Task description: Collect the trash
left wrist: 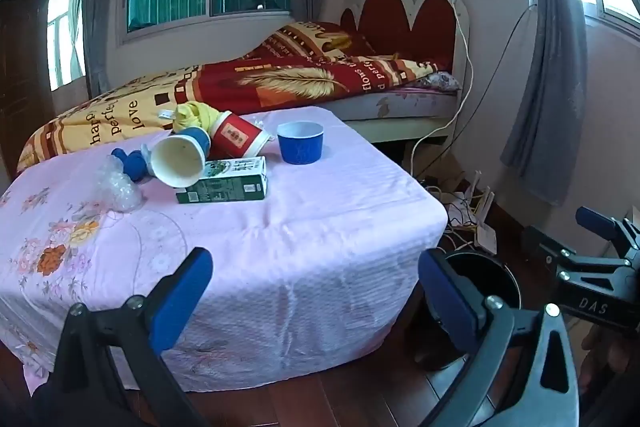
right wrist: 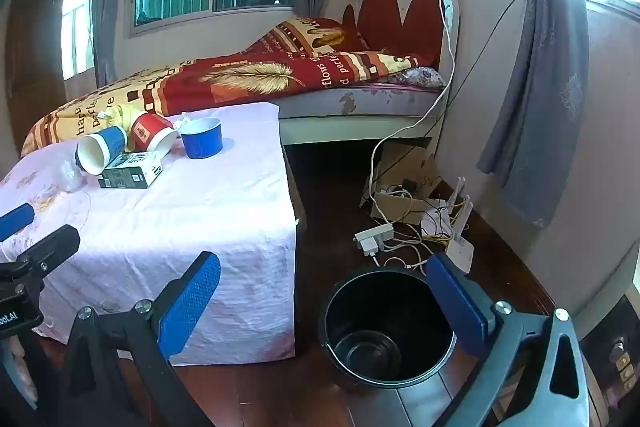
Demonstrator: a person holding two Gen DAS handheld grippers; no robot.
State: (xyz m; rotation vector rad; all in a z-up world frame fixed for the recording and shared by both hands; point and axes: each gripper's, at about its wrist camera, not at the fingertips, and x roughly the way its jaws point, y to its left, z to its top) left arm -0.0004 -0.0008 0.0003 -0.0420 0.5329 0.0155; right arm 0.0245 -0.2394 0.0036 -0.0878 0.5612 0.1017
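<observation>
Behind cups (left wrist: 188, 157): yellow item half hidden | bin (right wrist: 386, 327) partly blocked | left tool (left wrist: 316, 291), right tool (right wrist: 326, 293): agape, empty

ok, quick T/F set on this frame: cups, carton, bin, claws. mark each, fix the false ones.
1. The blue bowl-shaped cup stands upright on the table. True.
2. The green carton stands on end. False: it lies flat, with the tipped blue cup resting against it.
3. The black bin on the floor beside the table already holds trash. False: its inside shows bare.
4. Both the left claw and the right claw are open and hold nothing. True.
5. The red cup is upright. False: it lies tipped over beside the blue one.
</observation>
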